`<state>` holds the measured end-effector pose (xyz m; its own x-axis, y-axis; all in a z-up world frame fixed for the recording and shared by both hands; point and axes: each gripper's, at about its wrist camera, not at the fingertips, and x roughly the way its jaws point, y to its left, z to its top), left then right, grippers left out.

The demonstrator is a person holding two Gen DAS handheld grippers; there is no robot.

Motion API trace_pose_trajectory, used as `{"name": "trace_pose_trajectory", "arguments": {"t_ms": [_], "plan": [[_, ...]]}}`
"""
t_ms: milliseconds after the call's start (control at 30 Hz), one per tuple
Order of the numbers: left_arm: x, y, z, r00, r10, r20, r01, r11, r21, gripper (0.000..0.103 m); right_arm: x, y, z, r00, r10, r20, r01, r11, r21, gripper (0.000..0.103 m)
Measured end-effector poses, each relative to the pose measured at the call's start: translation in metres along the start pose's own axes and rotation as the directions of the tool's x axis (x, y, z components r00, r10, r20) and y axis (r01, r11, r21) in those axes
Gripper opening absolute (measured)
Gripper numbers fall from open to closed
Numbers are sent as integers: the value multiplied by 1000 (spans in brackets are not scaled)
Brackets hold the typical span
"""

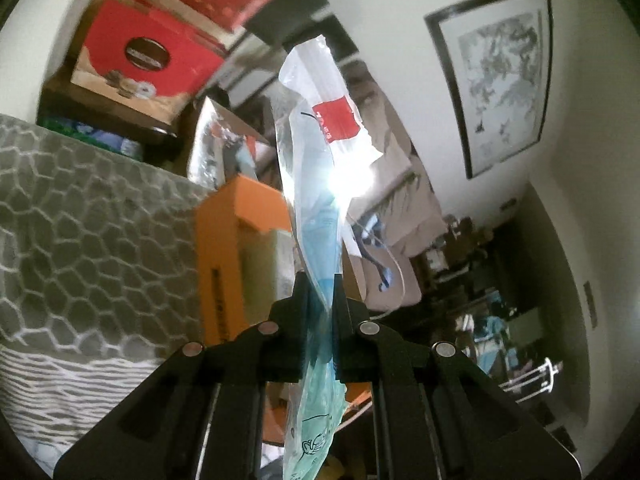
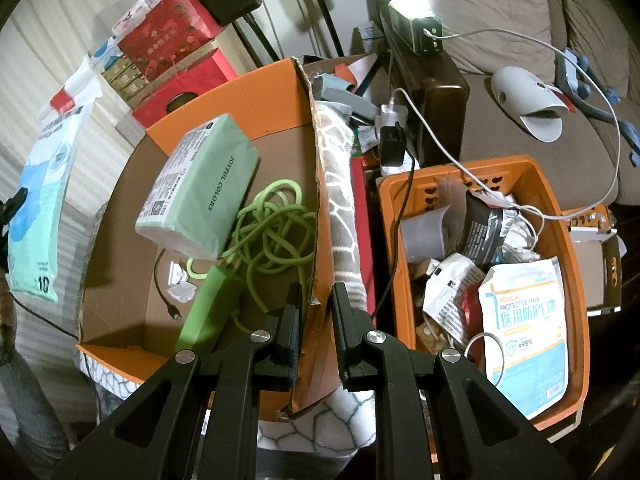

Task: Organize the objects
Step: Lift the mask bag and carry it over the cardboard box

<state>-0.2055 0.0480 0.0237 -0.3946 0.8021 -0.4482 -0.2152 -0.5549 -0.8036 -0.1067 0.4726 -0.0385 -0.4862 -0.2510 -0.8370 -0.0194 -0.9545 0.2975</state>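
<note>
L gripper (image 1: 320, 284) w/ mask pack (image 1: 316, 200); orange box (image 2: 256, 92) beside basket (image 2: 576, 320).

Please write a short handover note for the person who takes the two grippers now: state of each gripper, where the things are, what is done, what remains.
Left gripper: shut on the mask packet, held up in the air.
Right gripper: jaws astride the cardboard box side wall; grip uncertain.
Done, by the look of it: tissue pack and green cable lie in the box.
Left: place the held packet; the orange basket remains cluttered, with another mask packet.
</note>
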Motion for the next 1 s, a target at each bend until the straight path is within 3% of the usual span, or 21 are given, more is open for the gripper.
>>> {"name": "trace_pose_trajectory", "arguments": {"t_ms": [233,633,1000], "plan": [[61,-23,-17,996,29,-79,-28,1000,10,8,0,0,0,1000,1,0,-1,1000,3,15],[142,-52,-47,982,141,-129,-139,990,24,8,0,0,1,1000,2,0,-2,1000,4,15],[178,-56,-77,965,229,-128,-237,970,-51,9,1,2,0,1000,1,0,-1,1000,2,16]]}}
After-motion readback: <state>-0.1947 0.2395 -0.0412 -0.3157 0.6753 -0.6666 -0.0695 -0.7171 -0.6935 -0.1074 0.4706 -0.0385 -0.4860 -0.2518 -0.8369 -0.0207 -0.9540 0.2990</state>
